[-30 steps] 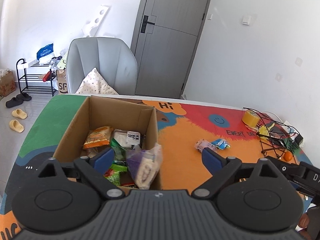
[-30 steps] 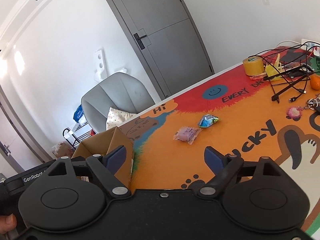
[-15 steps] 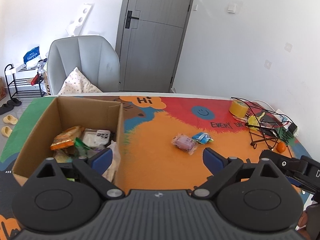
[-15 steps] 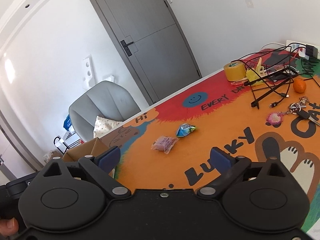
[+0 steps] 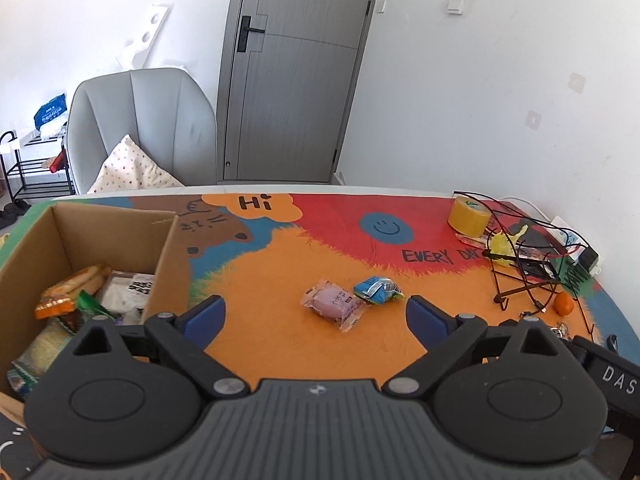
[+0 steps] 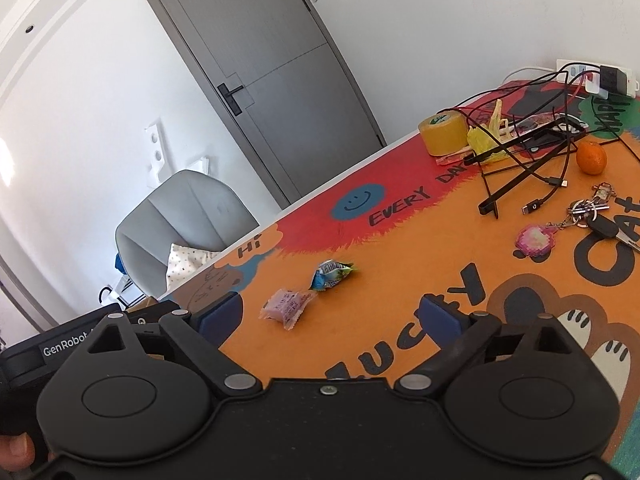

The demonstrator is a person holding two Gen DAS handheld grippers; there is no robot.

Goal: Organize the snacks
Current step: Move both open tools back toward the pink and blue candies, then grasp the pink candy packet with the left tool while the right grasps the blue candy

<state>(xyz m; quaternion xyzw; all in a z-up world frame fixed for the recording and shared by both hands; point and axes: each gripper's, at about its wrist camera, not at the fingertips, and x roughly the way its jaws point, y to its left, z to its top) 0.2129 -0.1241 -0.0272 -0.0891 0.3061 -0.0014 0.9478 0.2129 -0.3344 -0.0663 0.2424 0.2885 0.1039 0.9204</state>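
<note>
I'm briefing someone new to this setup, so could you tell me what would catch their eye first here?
Probably the bright cartoon table mat, orange and red, with two loose snacks near its middle: a pink packet touching a blue packet. At the left stands an open cardboard box already holding snacks, and at the far right a tangle of cables beside a tape roll.

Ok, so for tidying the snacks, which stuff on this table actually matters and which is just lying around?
Part of the job:
- pink snack packet
- blue snack packet
- cardboard box, already holding snacks
- left gripper and right gripper, both open and empty

Just lying about:
- tape roll
- orange
- keys
- cables
- pink keychain charm
</note>
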